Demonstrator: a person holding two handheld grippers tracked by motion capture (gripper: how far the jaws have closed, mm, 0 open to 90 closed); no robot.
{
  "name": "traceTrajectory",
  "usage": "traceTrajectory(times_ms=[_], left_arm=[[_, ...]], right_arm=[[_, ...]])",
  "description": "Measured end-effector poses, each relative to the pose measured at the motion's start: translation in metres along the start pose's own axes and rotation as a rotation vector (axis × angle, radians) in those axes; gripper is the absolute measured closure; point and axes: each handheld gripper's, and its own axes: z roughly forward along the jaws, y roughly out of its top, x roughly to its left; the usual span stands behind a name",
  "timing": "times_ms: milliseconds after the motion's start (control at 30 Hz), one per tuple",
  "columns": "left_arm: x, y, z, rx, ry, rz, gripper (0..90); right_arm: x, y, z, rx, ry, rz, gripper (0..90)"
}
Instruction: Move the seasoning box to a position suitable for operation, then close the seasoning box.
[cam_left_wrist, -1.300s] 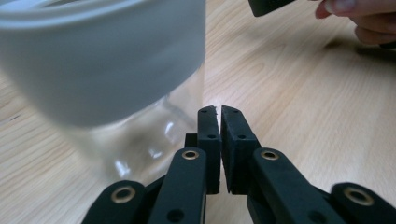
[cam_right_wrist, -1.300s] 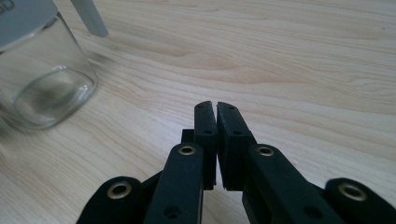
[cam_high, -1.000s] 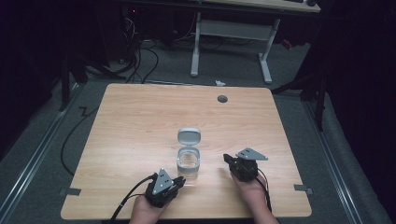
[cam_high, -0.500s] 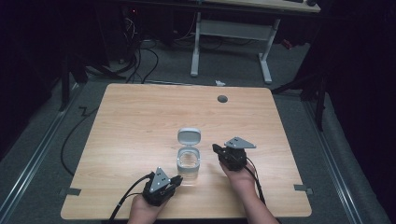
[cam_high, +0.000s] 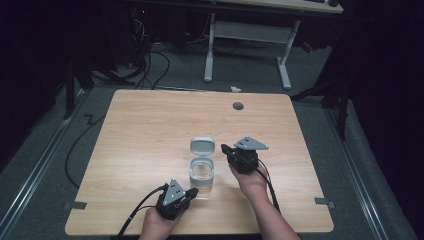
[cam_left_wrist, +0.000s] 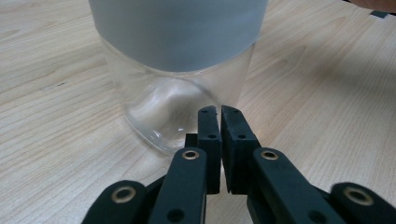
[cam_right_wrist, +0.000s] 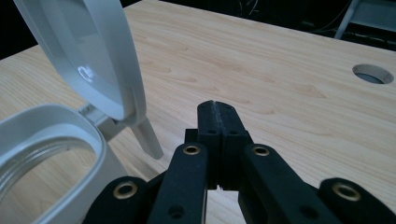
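My clear glass jar with a grey collar (cam_high: 202, 175) stands upright near the front middle of the pale wooden tabletop (cam_high: 145, 130). Its grey hinged lid (cam_high: 202, 146) is flipped open and stands up behind the mouth, on the side away from me.

My left claw (cam_high: 191, 193) sits low at the front of the tabletop, just beside the jar's near left base. In the left gripper view the jaws have just been closing and now stand almost together, a thin slit between the black pads (cam_left_wrist: 208, 135), with nothing caught in them; the tips lie right in front of the jar's (cam_left_wrist: 177, 70) glass foot, and I cannot tell whether they touch it.

My right claw (cam_high: 224, 149) hovers to the right of the jar, close to the raised lid, pointing toward it. In the right gripper view its jaws are pressed fully together and empty, while the lid (cam_right_wrist: 88, 60) and its small tab rise at the left, just beside the tips but apart from them. Farther off, a round grey cable hole (cam_right_wrist: 372, 73) sits in the tabletop
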Motion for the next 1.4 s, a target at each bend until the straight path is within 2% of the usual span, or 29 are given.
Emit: traceTrajectory(times_ms=[233,367,800,1233,1400], left_arm=[[0.0,0.0,0.001,-0.002,0.007,0.006,89.5],[0.0,0.0,0.001,-0.005,0.007,-0.004,89.7],[0.0,0.0,0.002,0.002,0.005,0.001,90.0],[0.001,0.0,0.001,-0.005,0.008,-0.003,90.0],[0.001,0.0,0.002,0.0,0.008,-0.004,90.0]], right_arm=[[0.004,0.012,0.003,-0.01,0.004,-0.02,89.9],[0.004,0.016,0.004,-0.015,0.008,-0.021,89.9],[0.006,0.029,0.005,-0.045,0.026,-0.017,90.0],[0.009,0.041,-0.001,-0.08,0.049,-0.021,90.0],[0.014,0.044,-0.004,-0.077,0.063,-0.039,89.9]])
